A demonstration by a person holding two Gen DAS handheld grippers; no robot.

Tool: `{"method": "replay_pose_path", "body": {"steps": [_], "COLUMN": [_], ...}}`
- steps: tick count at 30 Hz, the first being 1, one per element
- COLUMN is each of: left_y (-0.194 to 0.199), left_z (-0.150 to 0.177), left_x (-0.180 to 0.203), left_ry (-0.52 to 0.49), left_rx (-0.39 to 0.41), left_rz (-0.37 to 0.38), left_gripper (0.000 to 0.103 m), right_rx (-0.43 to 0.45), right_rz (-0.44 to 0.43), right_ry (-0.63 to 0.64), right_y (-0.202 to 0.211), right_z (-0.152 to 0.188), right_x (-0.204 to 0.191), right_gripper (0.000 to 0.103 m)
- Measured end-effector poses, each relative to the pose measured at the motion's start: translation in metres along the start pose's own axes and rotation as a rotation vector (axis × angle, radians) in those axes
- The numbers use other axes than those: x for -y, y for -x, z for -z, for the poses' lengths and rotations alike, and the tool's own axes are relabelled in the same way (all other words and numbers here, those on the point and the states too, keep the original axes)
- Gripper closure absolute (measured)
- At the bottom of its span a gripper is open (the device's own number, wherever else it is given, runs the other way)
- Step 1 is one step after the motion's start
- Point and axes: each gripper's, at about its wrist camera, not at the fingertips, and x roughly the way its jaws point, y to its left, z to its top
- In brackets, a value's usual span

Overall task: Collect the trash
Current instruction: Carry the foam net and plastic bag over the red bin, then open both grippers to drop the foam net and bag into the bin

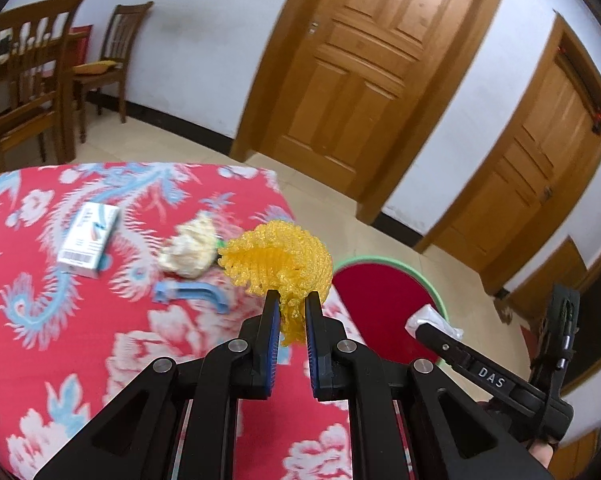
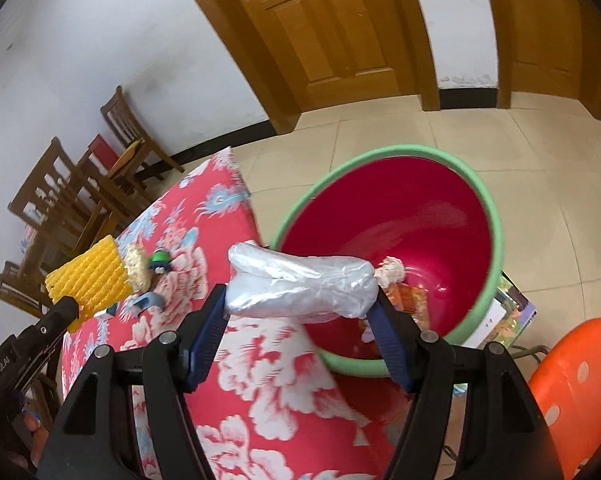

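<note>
Trash is split three ways: some on the worktop (image 1: 40, 360), some in the tools, some in the bin. Left to right on the floral cloth: small white carton (image 1: 88, 241), crumpled cream paper wad (image 1: 188, 250), blue plastic clip (image 1: 192, 293) just in front of it. All three lie loose, not yet picked. Left tool (image 1: 292, 304) is pressed together, pinching a tail of the yellow foam fruit net (image 1: 278, 258); the net's bulk sticks out past the tips, so the grip is on an edge only and could slip. Red bin (image 2: 480, 208) with green rim stands on the floor just beside the worktop edge, low enough to drop into. Right tool (image 2: 300, 300) is spread wide, clamping a crumpled clear plastic bag (image 2: 296, 284) lengthwise, poised at the bin rim. Scraps already lie inside. Orange stool (image 2: 580, 380) stands near, at far right.
</note>
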Motion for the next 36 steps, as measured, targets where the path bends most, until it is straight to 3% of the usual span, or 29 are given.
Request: {"method": "replay_pose_path", "body": {"steps": [14,24,32,35,36], "left_y": [-0.051,-0.096,-0.114,-0.116,-0.116], "left_z": [0.008,0.019,0.021,0.02,0.02], "left_x": [0.056,0.072,0.077,0.078,0.079], "left_ry": [-0.11,-0.142,-0.157,-0.153,-0.149], "left_rx": [-0.093,-0.173,-0.192,-0.194,-0.196], "left_rz": [0.054,0.054,0.045,0.061,0.063], "left_gripper": [0.091,0.091,0.091,0.084,0.074], "right_rx": [-0.014,-0.039,-0.059,-0.061,-0.061], "right_rz": [0.016,0.029,0.031,0.026,0.026], "right_ry": [-0.1,-0.145,-0.177,-0.179,-0.181], "right_y": [-0.007,-0.017,-0.028,-0.029,-0.029], "right_z": [-0.002,0.001,0.004,0.004,0.004], "right_x": [0.046,0.068,0.083,0.085,0.086], "right_gripper": [0.032,0.031,0.031,0.031,0.031]}}
